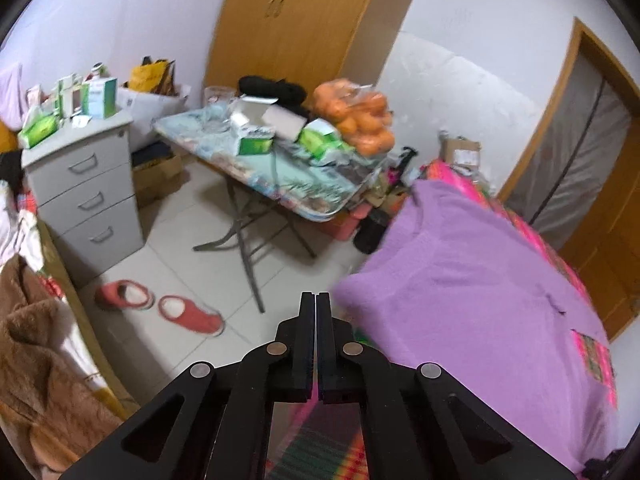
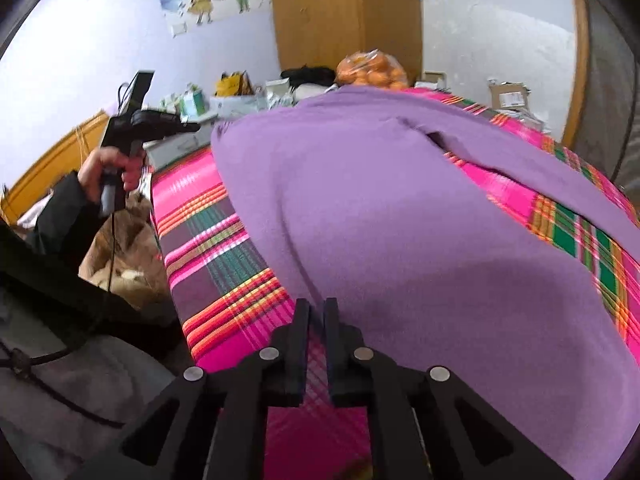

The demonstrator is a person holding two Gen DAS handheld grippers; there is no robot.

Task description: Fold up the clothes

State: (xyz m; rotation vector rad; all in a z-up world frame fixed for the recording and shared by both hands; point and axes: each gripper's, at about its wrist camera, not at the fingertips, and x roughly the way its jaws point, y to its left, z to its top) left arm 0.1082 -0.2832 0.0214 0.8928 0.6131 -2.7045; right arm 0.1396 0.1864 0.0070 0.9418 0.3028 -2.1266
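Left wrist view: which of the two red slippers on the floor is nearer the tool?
The right-hand red slipper, lying closer to the shut left tool; the other red slipper sits further left, towards the grey drawer cabinet.

Bare tiled floor (image 1: 168,240) lower left of left-wrist frame; red slippers (image 1: 160,306), folding table (image 1: 276,176), grey drawer cabinet (image 1: 86,196) crowd it.

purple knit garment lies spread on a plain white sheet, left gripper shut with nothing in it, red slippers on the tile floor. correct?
Not quite: the purple knit garment lies on a pink, green and orange plaid bedcover, not a white sheet, as the right wrist view shows. The rest holds: the left gripper is shut and empty, and the red slippers sit on the tile floor.
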